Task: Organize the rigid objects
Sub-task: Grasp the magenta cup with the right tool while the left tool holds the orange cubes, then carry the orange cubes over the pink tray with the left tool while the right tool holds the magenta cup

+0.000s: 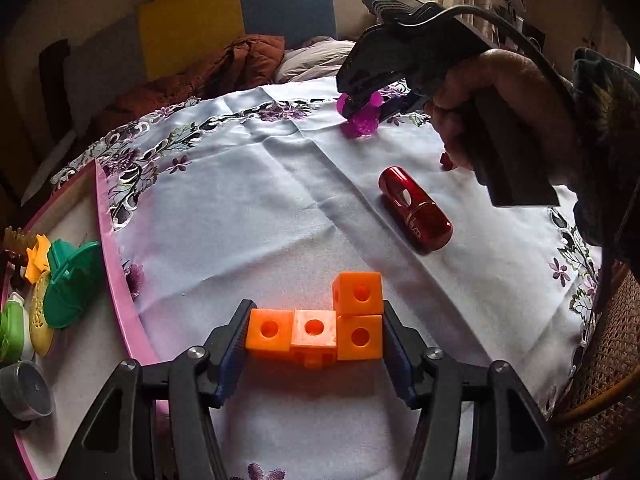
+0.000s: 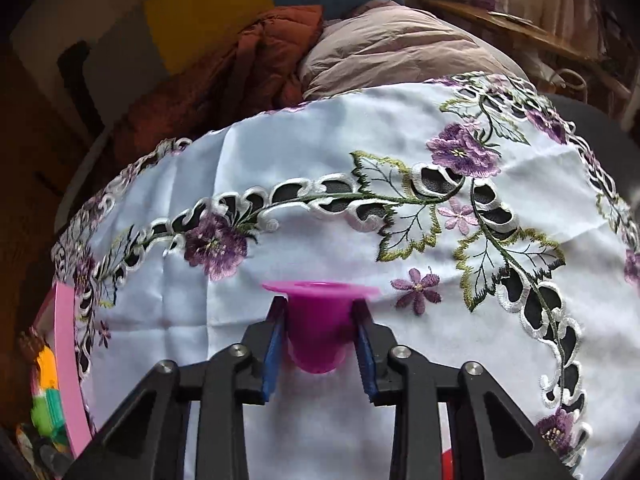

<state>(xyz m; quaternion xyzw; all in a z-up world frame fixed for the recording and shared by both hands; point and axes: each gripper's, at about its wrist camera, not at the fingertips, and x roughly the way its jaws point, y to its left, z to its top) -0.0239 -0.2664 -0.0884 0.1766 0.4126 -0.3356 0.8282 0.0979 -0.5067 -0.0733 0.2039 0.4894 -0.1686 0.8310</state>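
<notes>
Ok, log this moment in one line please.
left claw: shut on orange block cluster | right claw: shut on magenta cup | red capsule: loose on tablecloth | pink tray: holds toys

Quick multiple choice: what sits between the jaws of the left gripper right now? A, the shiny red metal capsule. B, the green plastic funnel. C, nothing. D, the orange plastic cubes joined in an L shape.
D: the left gripper has its jaws against both ends of the orange plastic cubes joined in an L shape, while the shiny red metal capsule lies apart on the cloth.

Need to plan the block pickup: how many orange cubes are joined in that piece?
4. Three in a row between the left gripper's fingers: left, middle, right. One sits atop the right one. More may hide behind.
</notes>
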